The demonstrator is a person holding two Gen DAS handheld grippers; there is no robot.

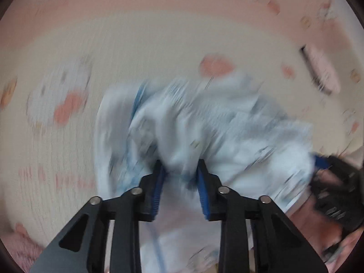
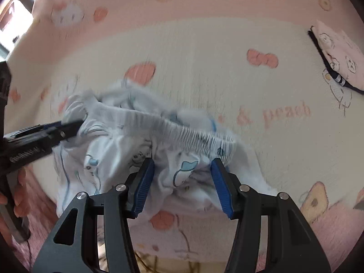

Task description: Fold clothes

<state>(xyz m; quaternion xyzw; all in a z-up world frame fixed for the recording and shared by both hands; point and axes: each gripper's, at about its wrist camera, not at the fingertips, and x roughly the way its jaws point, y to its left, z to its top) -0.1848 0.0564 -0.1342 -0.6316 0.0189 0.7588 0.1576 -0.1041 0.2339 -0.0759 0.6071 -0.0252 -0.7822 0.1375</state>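
White shorts point(image 2: 113, 150) with a blue cartoon print and a gathered elastic waistband point(image 2: 182, 132) lie bunched on the bed. In the blurred left wrist view the shorts point(image 1: 204, 125) fill the gap between my left gripper's point(image 1: 180, 170) blue pads, which are shut on a bunch of the cloth. From the right wrist view, the left gripper point(image 2: 79, 121) pinches the left end of the waistband. My right gripper point(image 2: 183, 166) stands open over the shorts, with cloth lying between its fingers and the waistband beside its right finger. The right gripper point(image 1: 318, 165) also shows at the shorts' right edge.
The pink and cream bedsheet point(image 2: 227, 79) with cartoon prints covers the whole surface. A folded pink garment point(image 2: 341, 54) with dark trim lies at the far right. A person's hand point(image 2: 20, 193) holds the left gripper's handle. A bright window point(image 2: 20, 16) is at the top left.
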